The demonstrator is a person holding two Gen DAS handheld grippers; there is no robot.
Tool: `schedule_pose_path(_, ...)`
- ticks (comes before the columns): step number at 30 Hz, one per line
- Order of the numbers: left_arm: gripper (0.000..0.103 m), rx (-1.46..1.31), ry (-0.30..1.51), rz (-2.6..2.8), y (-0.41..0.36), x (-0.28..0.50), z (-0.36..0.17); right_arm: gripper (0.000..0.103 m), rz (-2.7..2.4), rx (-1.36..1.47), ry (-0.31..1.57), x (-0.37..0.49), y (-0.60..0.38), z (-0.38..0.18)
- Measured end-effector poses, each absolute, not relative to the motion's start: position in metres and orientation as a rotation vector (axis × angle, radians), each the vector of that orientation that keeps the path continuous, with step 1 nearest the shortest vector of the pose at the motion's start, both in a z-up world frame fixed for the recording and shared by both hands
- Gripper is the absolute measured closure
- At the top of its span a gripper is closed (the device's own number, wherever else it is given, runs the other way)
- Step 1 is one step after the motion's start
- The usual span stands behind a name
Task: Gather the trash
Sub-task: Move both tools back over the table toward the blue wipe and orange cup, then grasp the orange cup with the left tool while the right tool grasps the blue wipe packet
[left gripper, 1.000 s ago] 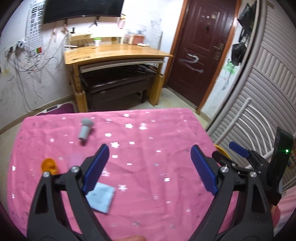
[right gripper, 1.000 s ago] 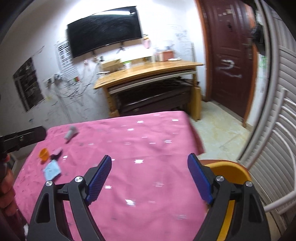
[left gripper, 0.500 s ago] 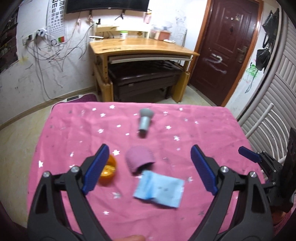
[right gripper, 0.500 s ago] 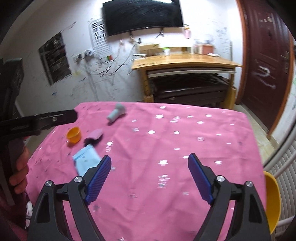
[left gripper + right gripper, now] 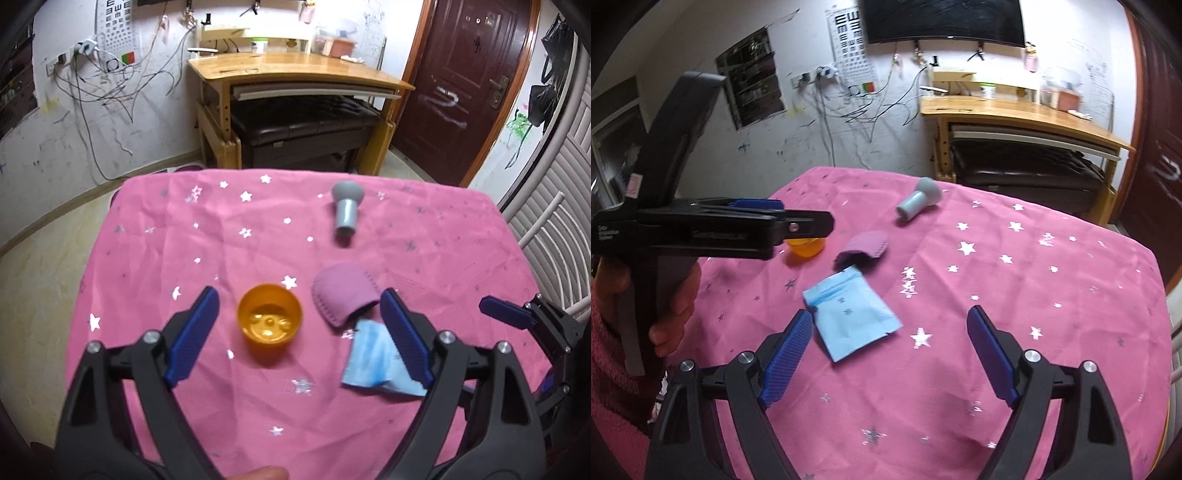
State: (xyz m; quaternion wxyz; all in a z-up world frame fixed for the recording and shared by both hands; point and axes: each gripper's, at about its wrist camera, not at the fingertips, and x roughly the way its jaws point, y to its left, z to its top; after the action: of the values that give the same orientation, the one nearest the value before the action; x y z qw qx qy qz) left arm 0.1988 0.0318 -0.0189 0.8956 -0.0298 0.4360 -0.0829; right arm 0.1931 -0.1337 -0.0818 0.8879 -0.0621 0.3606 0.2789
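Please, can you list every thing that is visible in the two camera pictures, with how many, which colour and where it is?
cup: 1, orange, upright and open on the cloth, between the left tool's fingers in its view
mitt-shaped pouch: 1, purple-pink, just right of the cup
flat packet: 1, light blue, near edge of the group, below the pouch
mushroom-shaped object: 1, grey, lying on its side, far part of the cloth
tablecloth: 1, pink with silver stars, covers the table
desk: 1, wooden, by the back wall
bench: 1, dark, under the desk
door: 1, dark red-brown, right
screen: 1, black, on the wall
eye chart: 1, white, on the wall
left tool: 1, black with blue pads, open
right tool: 1, black with blue pads, open
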Motion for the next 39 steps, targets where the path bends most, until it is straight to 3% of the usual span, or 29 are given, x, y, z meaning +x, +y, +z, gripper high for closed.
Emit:
schedule_pose_path(3,0.032,-0.067,0.937,-0.176,0.037,0.204,-0.028,0.023,0.6,-0.156,0.759,0.193,-0.124,-0.085)
schedule_pose_path(7,0.033,-0.067,0.952,-0.166,0.043,0.208,-0.035,0.023,0.621,-0.179,0.767,0.193,-0.114,-0.088)
schedule_pose_path(14,0.046,-0.043,0.976,-0.194,0.042,0.212,-0.045,0.023,0.65,-0.222,0.789,0.197,-0.1,-0.093)
schedule_pose_path(18,0.048,-0.034,0.974,-0.197,0.041,0.214,-0.047,0.023,0.65,-0.249,0.804,0.201,-0.094,-0.095)
schedule_pose_path(22,0.063,-0.01,0.964,-0.183,0.04,0.215,-0.047,0.023,0.65,-0.273,0.818,0.207,-0.088,-0.099)
schedule_pose_path(36,0.063,-0.041,0.938,-0.173,0.053,0.207,-0.041,0.023,0.658,-0.299,0.864,0.221,-0.076,-0.107)
schedule_pose_path(39,0.063,-0.043,0.938,-0.169,0.056,0.205,-0.041,0.032,0.644,-0.323,0.856,0.221,-0.075,-0.107)
